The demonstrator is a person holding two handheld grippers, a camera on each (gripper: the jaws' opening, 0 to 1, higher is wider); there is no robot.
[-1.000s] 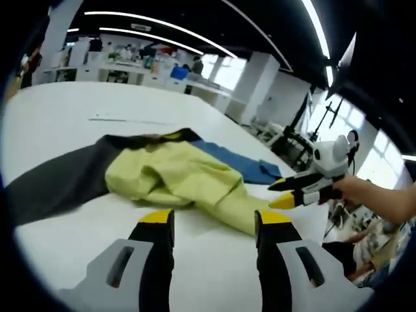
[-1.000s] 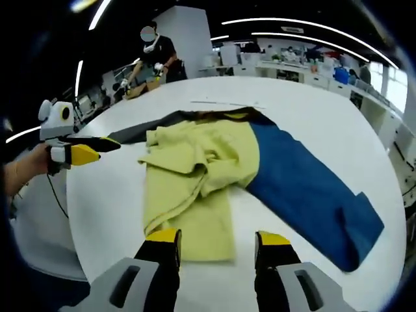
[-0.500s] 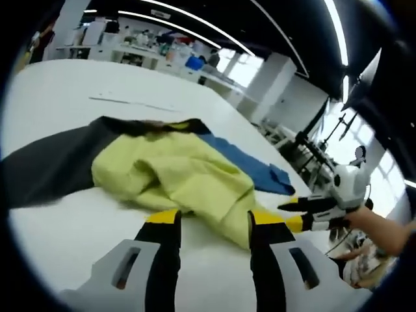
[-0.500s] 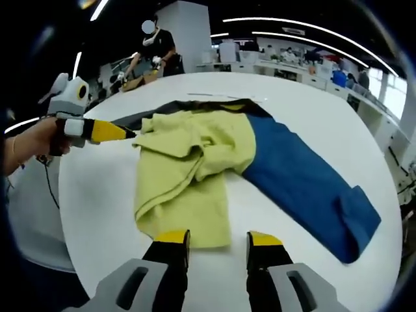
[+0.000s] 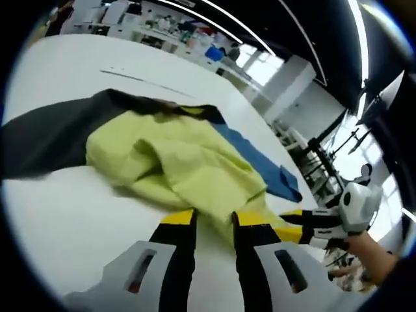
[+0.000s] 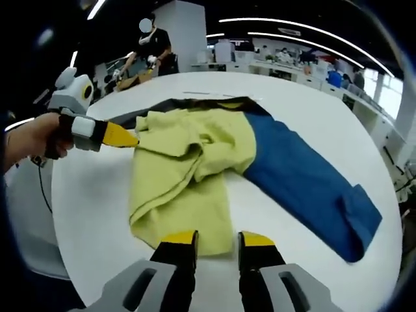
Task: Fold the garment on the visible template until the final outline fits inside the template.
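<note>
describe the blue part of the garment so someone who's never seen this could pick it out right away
On the big white table lies one garment in three colours. The blue sleeve runs from its middle out toward the table edge, lying flat and ending in a squared cuff. Its neighbours differ: the yellow body is bunched and wrinkled, and the dark grey sleeve stretches the opposite way.

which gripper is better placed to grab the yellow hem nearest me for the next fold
Right, probably: the right gripper sits at the yellow hem, jaws straddling its edge. The left gripper is at the garment's side edge.
</note>
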